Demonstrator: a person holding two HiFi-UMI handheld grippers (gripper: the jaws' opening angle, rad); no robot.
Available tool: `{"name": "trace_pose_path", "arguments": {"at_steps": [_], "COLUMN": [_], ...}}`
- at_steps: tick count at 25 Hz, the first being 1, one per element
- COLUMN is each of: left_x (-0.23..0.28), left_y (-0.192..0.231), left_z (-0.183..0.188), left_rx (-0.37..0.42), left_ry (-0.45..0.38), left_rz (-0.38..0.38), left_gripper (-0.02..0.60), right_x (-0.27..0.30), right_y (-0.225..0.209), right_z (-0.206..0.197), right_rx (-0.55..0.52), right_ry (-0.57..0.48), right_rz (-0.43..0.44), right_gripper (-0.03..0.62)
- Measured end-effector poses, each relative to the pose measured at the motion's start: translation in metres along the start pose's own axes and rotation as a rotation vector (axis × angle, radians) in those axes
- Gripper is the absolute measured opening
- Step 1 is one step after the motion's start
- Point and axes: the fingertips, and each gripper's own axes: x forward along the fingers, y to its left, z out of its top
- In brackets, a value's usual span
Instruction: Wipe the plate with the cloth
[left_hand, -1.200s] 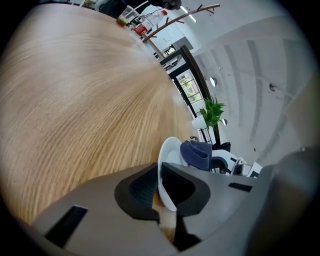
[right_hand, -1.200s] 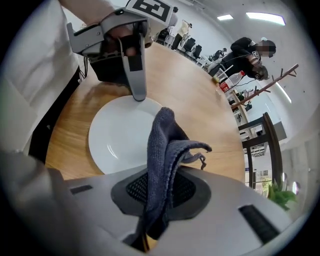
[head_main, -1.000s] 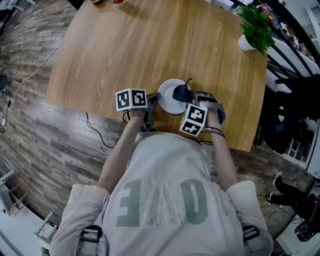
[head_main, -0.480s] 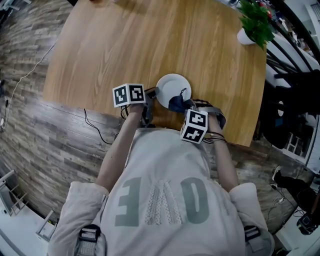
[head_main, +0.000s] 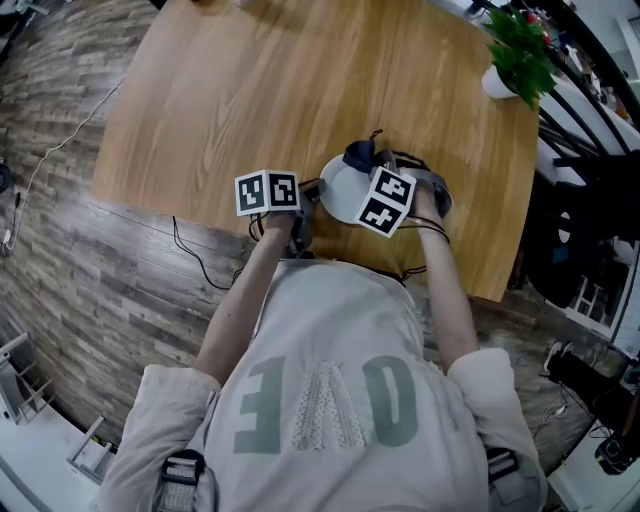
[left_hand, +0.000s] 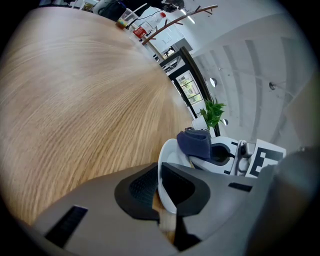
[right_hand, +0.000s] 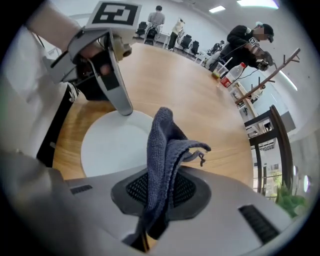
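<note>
Two grippers: both hand-held and both over the near part of the table (head_main: 250, 90), just in front of the person.
Left gripper (left_hand: 160, 187): jaws closed on the rim of the plate (left_hand: 167, 160); the white edge sits squarely between the two dark pads.
Right gripper (right_hand: 160, 195): jaws pinching the cloth (right_hand: 162, 150), with a thick fold of it filling the gap between the pads.
Plate: white and round, near the table's front edge, and gripped at its left rim as the head view shows it. Its face looks bare.
Cloth: dark blue knit, bunched. Its free end stands out beyond the right jaws, over the side of the plate away from the left gripper. Contact between cloth and plate cannot be confirmed.
Relation of grippers: on opposite sides of the plate, close together but apart; their marker cubes flank it in the head view.
Table: light wood grain, otherwise largely bare in the near half.
Surroundings: a potted plant (head_main: 515, 55) at the table's far right corner, well apart from the plate.
</note>
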Motion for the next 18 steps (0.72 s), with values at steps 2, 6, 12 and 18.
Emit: {"name": "trace_pose_path", "arguments": {"at_steps": [2, 6, 12, 18], "left_x": [0.0, 0.0, -0.001, -0.003], "left_y": [0.0, 0.0, 0.001, 0.0], "left_z": [0.0, 0.0, 0.001, 0.001], "left_rx": [0.001, 0.006, 0.003, 0.003], "left_ry": [0.0, -0.006, -0.019, -0.023], "left_rz": [0.002, 0.007, 0.011, 0.011], "left_gripper": [0.031, 0.031, 0.031, 0.031], "right_x": [0.005, 0.004, -0.003, -0.028], "right_y": [0.002, 0.017, 0.054, 0.106], "right_z": [0.0, 0.001, 0.005, 0.008], "right_rx": [-0.027, -0.065, -0.142, -0.142], "right_ry": [0.015, 0.021, 0.031, -0.029], "right_rz": [-0.007, -0.006, 0.013, 0.206], "right_gripper": [0.057, 0.057, 0.057, 0.055]}}
